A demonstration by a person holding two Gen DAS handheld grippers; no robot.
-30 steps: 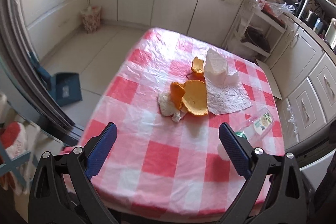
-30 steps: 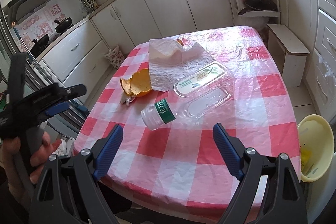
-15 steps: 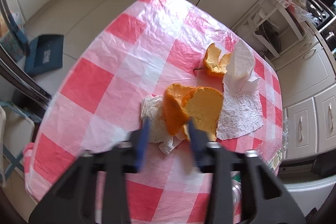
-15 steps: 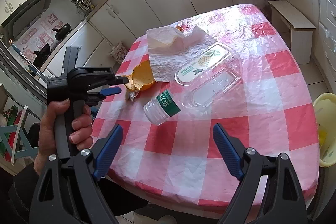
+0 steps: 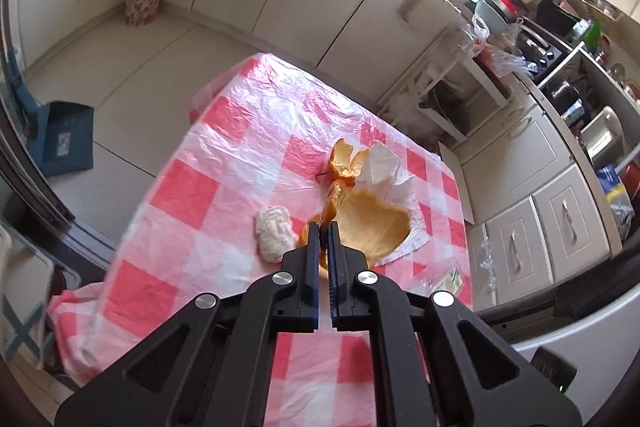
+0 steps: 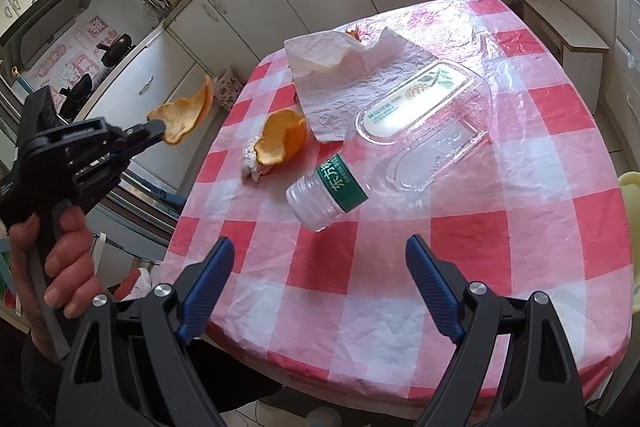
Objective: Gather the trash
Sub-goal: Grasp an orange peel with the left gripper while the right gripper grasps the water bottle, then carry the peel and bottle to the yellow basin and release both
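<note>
A piece of orange peel point(image 6: 182, 115) hangs in the air off the tabletop's point(image 6: 520, 239) left edge, pinched at one thin rim by the left gripper point(image 6: 158, 127), whose jaws have just closed tight on it. The right gripper point(image 6: 320, 285) hovers over the near edge with its jaws wide and nothing between them.

The rest of the trash waits on the red-checked cover: a second curl of peel point(image 6: 282, 143) and a crumpled wad of tissue point(image 6: 250, 163) near the left edge, an empty plastic bottle point(image 6: 326, 197) on its side toward the middle, a clear plastic clamshell point(image 6: 424, 123) just beyond it, and a spread paper napkin point(image 6: 340, 75) toward the far edge with a further scrap of peel point(image 6: 352, 34) showing behind it.

The grip looks slight. The peel is held only by its edge and could tear or slip free in transit, landing on the floor instead of a bin. The bottle, being round and on its side, may roll away toward an edge if the open jaws nudge it off-centre. The thin plastic cover could also bunch or drag under a low pass, shifting the light napkin and clamshell.
</note>
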